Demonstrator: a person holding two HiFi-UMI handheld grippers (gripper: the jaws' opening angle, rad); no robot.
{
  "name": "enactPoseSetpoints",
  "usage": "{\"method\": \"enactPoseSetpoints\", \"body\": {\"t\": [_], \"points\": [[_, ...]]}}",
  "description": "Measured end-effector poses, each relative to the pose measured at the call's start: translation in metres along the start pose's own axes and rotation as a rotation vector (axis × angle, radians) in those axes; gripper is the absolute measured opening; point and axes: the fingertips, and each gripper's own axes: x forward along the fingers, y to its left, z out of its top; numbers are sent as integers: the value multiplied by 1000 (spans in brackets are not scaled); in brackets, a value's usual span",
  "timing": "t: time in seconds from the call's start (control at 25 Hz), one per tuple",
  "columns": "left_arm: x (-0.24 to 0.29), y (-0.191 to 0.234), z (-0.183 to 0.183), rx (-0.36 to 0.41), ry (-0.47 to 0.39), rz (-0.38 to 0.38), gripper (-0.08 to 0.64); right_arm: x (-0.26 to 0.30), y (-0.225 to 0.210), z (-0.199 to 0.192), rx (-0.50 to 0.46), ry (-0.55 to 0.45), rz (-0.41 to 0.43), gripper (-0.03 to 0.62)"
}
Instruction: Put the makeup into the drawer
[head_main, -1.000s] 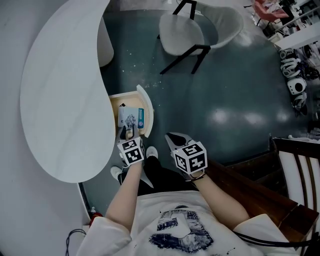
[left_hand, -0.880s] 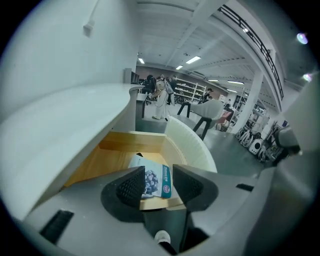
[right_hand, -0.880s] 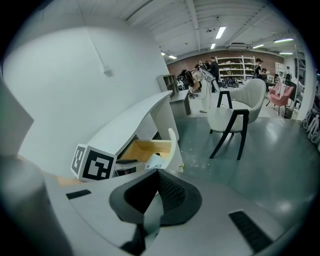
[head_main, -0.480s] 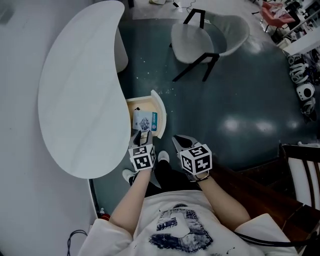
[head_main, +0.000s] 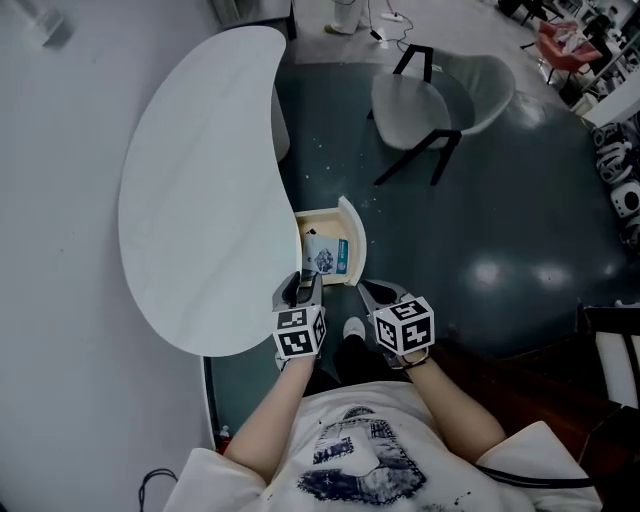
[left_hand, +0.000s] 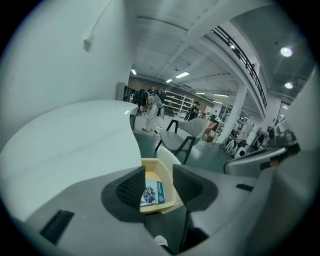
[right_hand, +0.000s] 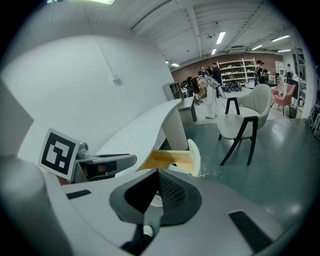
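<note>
Both bare forearms (head_main: 268, 420) reach forward from the torso, side by side, with the grippers angled forward and down. We note the left gripper (head_main: 300, 287) over the near right edge of the tabletop (head_main: 200, 180), just short of the open drawer (head_main: 354, 238). Its jaws are parted and clamp nothing, and its own view shows the drawer through the gap. The right gripper (head_main: 370, 291) hangs just beside it over the floor (head_main: 470, 220), jaws pressed together on nothing.

The makeup (head_main: 328, 256) — a flat white-and-blue pack — lies inside the drawer, apart from both grippers.

Hard to read:
- The marker cubes (head_main: 299, 332) cover the hands.
- The drawer's inner end runs under the tabletop.
- The pack's print is too small for us to read.
- In the right gripper view the jaws block most of the drawer's contents.
</note>
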Motion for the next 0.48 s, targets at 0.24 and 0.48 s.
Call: {"method": "enactPoseSetpoints", "body": {"t": [0.24,0.48], "points": [[-38,39,24,16,-47,-3,193,14,45,12,-11,-26,-2,20],[-78,90,31,24,-66,5,193,30,102,16,-20,-39,6,20]]}}
